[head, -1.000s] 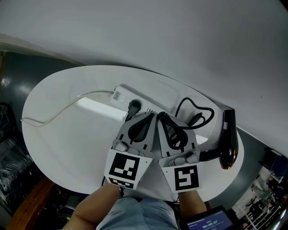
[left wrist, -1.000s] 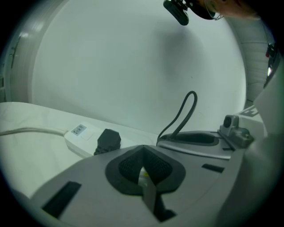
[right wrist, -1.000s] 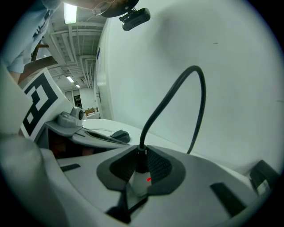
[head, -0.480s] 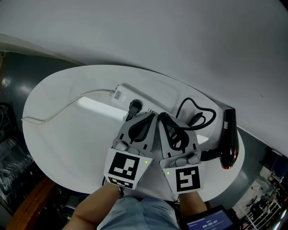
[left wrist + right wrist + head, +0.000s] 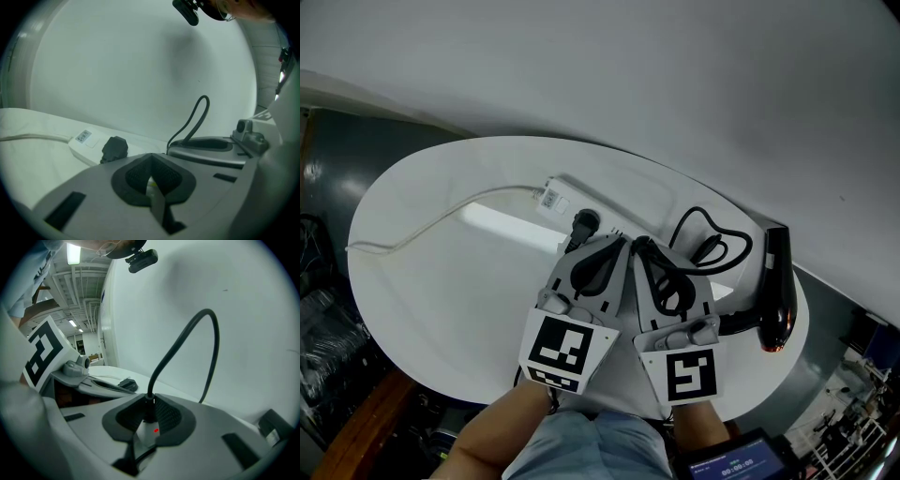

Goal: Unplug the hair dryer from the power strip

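Grips cord (image 5: 187,333) in clenched right gripper (image 5: 149,409); holds left gripper (image 5: 151,177) pinched shut, just at its 9 o'clock. Finds dryer (image 5: 776,291) lying at 3 o'clock on table (image 5: 441,281), plug (image 5: 585,222) seated in strip (image 5: 555,195) at 12 o'clock, near both tips.

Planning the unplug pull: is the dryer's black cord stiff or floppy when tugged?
Likely floppy: the cord lies in loose loops, so a tug probably takes up slack first. It arches up from the right gripper, so perhaps somewhat springy.
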The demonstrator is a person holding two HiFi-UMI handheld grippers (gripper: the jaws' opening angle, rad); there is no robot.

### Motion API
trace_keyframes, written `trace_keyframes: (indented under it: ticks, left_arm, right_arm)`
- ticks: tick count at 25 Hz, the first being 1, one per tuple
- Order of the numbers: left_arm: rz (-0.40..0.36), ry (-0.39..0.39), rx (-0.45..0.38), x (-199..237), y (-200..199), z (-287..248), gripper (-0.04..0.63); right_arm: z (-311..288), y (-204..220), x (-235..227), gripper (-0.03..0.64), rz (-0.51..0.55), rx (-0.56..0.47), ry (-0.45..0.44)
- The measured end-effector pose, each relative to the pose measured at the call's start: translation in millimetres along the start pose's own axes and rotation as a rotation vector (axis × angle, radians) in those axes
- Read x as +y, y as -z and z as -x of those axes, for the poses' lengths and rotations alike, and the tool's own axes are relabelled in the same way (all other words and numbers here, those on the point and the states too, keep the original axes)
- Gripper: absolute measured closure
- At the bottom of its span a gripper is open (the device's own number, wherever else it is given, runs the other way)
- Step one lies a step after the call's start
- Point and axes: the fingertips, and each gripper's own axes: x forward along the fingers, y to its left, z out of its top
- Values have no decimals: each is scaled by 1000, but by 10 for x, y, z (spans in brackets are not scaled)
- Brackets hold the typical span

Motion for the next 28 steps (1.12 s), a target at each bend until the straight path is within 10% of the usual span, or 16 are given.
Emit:
trace_keyframes:
  ticks: [22,28]
  left_arm:
    - [-19,27,-2,-101,-9,-35,598]
    - [-83,10,-14,-32,11,-65,597]
  right_arm:
    - [103,-3,-57,566,-17,3,28]
    - [532,-1036,-108,566,9,-248,22]
